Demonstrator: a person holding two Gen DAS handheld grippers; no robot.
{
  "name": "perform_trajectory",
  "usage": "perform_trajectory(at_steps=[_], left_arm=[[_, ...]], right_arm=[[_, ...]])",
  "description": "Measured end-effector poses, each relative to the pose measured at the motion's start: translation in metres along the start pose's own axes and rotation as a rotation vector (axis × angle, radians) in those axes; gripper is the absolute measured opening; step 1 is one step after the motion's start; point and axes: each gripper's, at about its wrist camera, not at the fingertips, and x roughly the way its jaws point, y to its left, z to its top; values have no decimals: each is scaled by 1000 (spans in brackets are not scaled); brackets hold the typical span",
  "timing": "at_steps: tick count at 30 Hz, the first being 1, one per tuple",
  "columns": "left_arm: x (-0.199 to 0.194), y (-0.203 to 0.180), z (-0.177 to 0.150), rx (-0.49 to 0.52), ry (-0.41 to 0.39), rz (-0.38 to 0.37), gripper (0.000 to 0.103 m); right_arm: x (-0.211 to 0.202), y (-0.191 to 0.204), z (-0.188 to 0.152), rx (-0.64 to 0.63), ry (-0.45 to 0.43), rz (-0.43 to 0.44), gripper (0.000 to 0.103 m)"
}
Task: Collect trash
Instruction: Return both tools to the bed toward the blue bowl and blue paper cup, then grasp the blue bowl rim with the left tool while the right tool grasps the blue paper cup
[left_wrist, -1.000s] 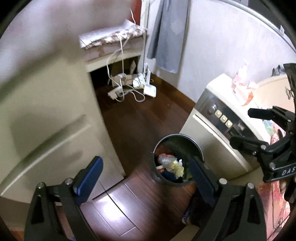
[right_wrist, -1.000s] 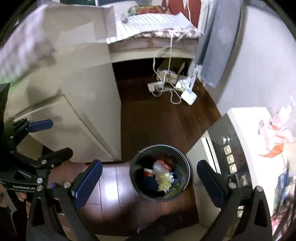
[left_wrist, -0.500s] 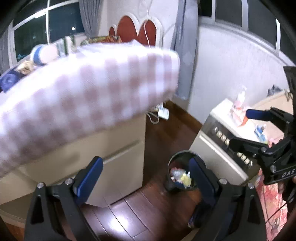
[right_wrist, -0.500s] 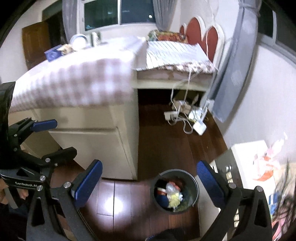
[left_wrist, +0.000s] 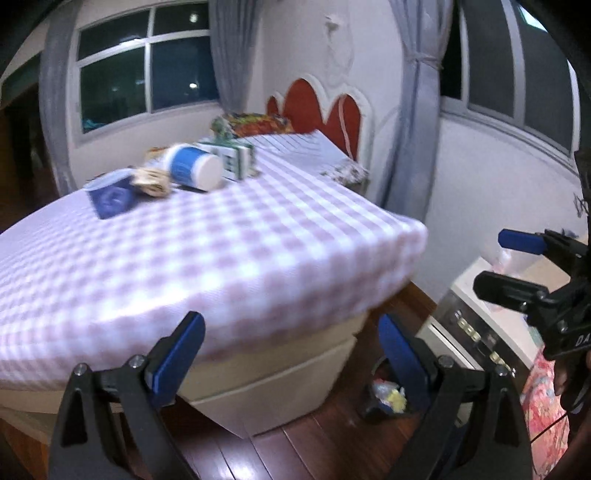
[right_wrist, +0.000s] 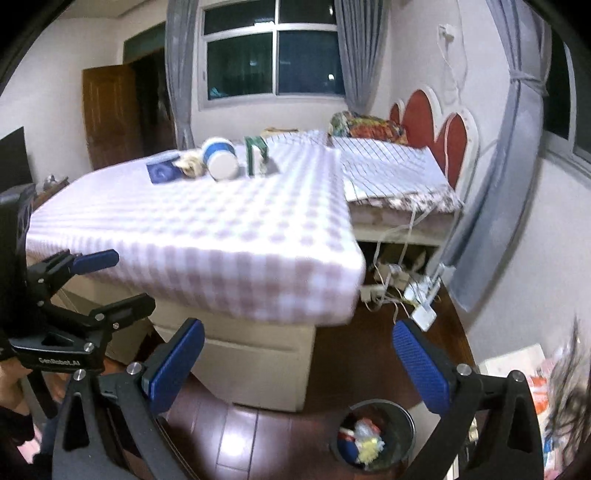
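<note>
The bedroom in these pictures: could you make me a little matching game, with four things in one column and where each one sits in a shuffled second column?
Things:
1. white jar with blue label
2. trash bin
3. power strips and cables
4. colourful pillow

Places:
A. on the wooden floor, below the right tongs
B. lying on its side on the checked bedcover
C. against the red headboard
D. on the floor under the striped bed

Pairs: 1-B, 2-A, 3-D, 4-C
</note>
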Motion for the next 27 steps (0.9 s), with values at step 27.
perform_trajectory(at_steps=[27], left_arm=[[78, 194, 100, -145, 22, 276, 95]], right_arm=[[191, 96, 184, -167, 30, 137, 80]])
